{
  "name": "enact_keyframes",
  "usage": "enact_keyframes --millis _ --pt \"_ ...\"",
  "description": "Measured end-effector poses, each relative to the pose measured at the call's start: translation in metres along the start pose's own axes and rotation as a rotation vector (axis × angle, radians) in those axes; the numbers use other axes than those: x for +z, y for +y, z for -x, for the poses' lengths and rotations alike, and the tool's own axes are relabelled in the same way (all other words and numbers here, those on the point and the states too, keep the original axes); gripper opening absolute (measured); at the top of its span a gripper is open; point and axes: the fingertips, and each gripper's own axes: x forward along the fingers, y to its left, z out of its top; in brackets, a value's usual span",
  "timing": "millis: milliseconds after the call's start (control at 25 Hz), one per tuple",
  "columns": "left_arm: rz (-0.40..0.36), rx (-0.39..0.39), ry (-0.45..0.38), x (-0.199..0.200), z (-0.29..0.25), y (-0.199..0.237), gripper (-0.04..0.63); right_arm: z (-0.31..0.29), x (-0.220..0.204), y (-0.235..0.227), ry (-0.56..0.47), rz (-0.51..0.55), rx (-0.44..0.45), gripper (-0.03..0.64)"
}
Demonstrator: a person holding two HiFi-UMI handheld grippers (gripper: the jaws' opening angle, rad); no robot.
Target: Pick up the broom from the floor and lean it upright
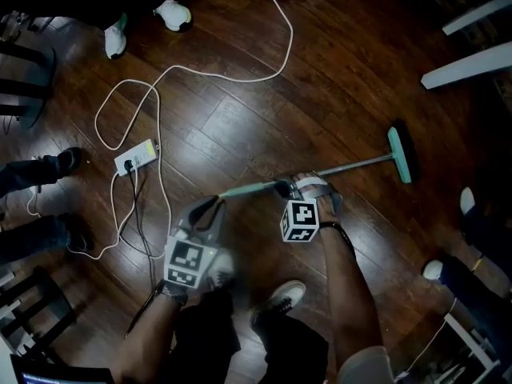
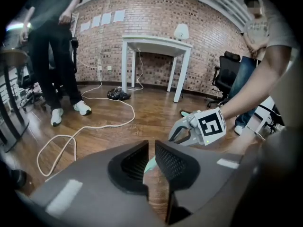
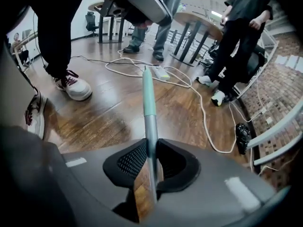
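The broom lies slanted just above the dark wood floor. Its teal head (image 1: 402, 154) is at the right in the head view, and its grey shaft (image 1: 360, 165) runs left to a teal grip end. My left gripper (image 1: 210, 206) is shut on that teal end, which shows between its nearly closed jaws (image 2: 150, 164). My right gripper (image 1: 290, 186) is shut on the grey shaft further along; in the right gripper view the shaft (image 3: 148, 103) passes straight between the pads (image 3: 132, 160). The right gripper (image 2: 199, 126) also shows in the left gripper view.
A white cable (image 1: 160, 94) loops across the floor to a power strip (image 1: 136, 157) left of the broom. Bystanders' shoes (image 1: 172, 13) stand at the top left and right edge. White table legs (image 1: 472, 66) are at the top right, and my own shoe (image 1: 280, 298) is below the grippers.
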Motion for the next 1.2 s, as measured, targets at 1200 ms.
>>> enact_keyframes --millis 1200 --pt "-0.135 -0.222 -0.235 0.311 0.18 -0.198 0.04 0.446 -0.082 -0.033 -0.096 -1.068 -0.75 0.086"
